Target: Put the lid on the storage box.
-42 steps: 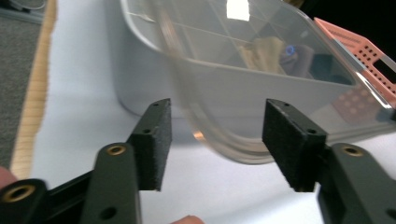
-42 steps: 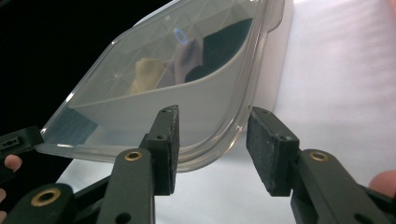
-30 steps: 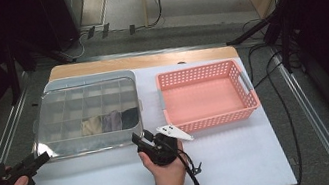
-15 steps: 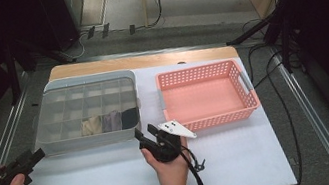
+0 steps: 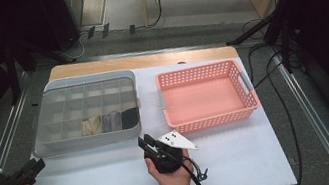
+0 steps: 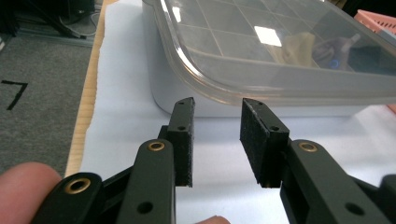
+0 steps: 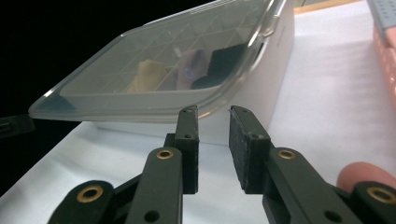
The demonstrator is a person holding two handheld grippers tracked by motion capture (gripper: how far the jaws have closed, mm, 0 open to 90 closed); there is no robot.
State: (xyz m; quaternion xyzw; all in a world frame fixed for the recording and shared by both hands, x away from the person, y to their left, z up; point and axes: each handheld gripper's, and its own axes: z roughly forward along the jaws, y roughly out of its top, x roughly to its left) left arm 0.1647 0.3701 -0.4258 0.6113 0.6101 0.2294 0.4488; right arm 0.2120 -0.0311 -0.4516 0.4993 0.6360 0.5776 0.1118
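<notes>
High view overhead facing forward, both gripper views low, close — sharing the lidded organiser box.

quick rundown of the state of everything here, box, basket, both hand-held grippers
divided box: clear lid on, closed; folded items in three front compartments, the others look empty
pink basket: upright, empty
left hand-held gripper: jaws have just been closing, nothing between them, short of the box's front edge
right hand-held gripper: jaws have just been closing, nothing between them, short of the box's front corner
</notes>
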